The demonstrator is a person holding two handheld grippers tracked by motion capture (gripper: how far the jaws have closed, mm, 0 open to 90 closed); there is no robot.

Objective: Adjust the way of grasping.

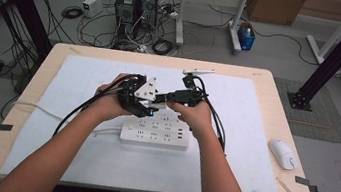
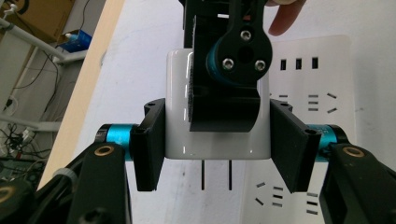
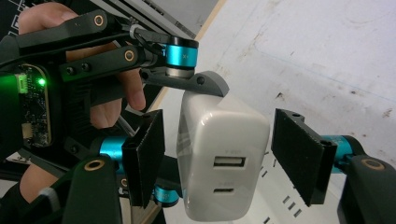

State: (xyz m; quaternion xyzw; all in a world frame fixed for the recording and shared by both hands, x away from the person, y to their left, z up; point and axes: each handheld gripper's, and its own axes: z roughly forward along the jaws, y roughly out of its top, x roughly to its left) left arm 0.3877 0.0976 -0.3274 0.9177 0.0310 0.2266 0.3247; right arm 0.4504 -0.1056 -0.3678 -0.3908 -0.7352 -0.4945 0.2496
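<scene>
A white wall charger (image 2: 180, 126) with two metal prongs (image 2: 216, 175) hangs just above a white power strip (image 1: 155, 134) in the middle of the table. My left gripper (image 2: 217, 109) is shut on its two sides. The charger's end face with two USB ports (image 3: 229, 162) points toward my right gripper (image 3: 219, 154), whose pads (image 3: 299, 149) stand on either side of the charger (image 3: 224, 135) with a gap at each. One right finger (image 2: 224, 112) lies across the charger's top face. In the high view, both grippers (image 1: 155, 103) meet over the strip.
The power strip lies on a white mat (image 1: 238, 105) covering the wooden table (image 1: 280, 91), its cable (image 1: 35, 106) running off to the left. A white mouse (image 1: 282, 153) rests near the right edge. Black gripper cables (image 1: 217, 128) loop beside the forearms.
</scene>
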